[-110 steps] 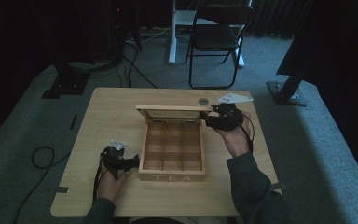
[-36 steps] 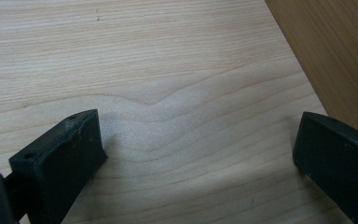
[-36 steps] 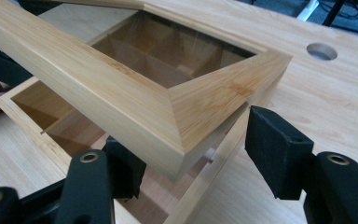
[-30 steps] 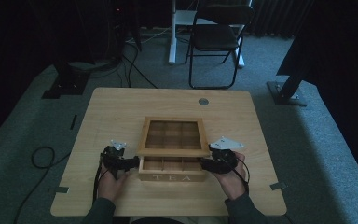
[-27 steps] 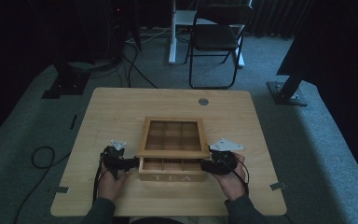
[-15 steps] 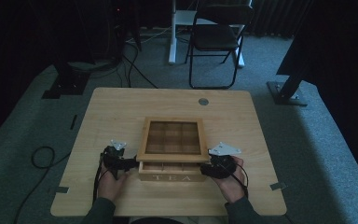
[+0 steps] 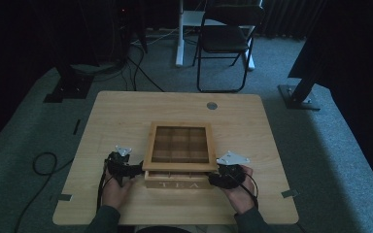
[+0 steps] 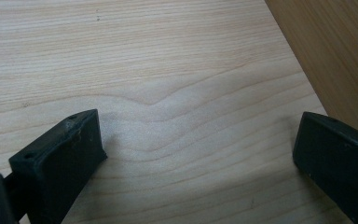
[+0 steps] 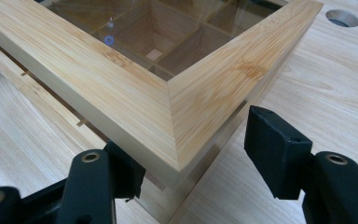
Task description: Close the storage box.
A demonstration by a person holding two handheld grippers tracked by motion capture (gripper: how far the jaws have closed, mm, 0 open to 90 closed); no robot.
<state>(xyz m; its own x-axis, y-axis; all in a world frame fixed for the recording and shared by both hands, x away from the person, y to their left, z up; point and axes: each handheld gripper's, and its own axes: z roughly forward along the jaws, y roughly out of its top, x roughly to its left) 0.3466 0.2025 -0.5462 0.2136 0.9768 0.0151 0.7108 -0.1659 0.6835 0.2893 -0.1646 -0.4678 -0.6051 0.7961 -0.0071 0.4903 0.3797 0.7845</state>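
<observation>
Resting near the front edge of the pale wooden tabletop [image 7: 126, 116], the bamboo tea box with a glass-paned lid [image 7: 178, 154] is seen almost closed: in the right gripper view a narrow gap is left between the lid frame [image 9: 121, 88] and the box body beneath it, so the lowering of the lid is judged to be nearly done, with only the last settling and the release left. The box is flanked by both hands. At its near right corner the right tongs [image 7: 222, 177] are set around the lid's corner, one jaw tucked under the frame's front edge and the other standing just off its side; the jaws have just been closing, though a firm pinch cannot be confirmed. At the box's left side the left tongs [image 8: 196, 158] are held wide open over bare wood, with nothing between the jaws and the box wall just beside one of them.
</observation>
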